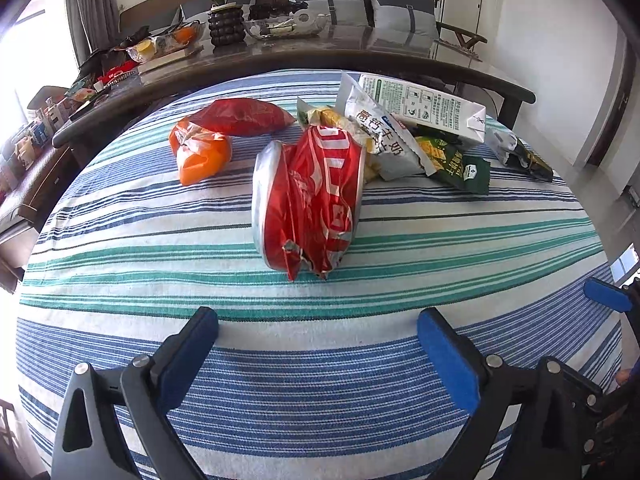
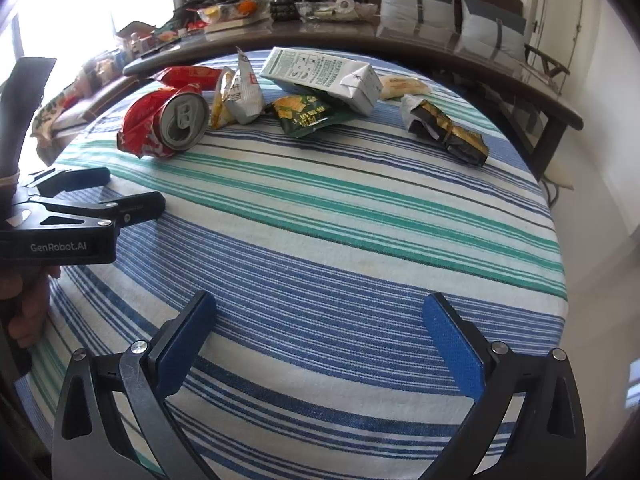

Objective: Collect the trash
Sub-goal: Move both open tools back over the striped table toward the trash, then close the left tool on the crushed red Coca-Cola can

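On striped cloth (image 1: 320, 360), both grippers stood wide and empty; left gripper (image 1: 318, 328) faced crushed red can (image 1: 308, 208). Approach step; next needs closing in.

The milk carton (image 1: 432, 110) lies across the grey milk-biscuit packet (image 1: 380, 136) and the green cracker packet (image 1: 460, 162), hiding part of each, and its small print cannot be read. The crushed red can (image 1: 308, 204) hides the lower part of the yellow snack packet (image 1: 332, 118) behind it. In the right wrist view the left gripper (image 2: 132, 190) is cut off by the left picture edge, and items on the rear counter (image 2: 360, 36) are too small to identify.
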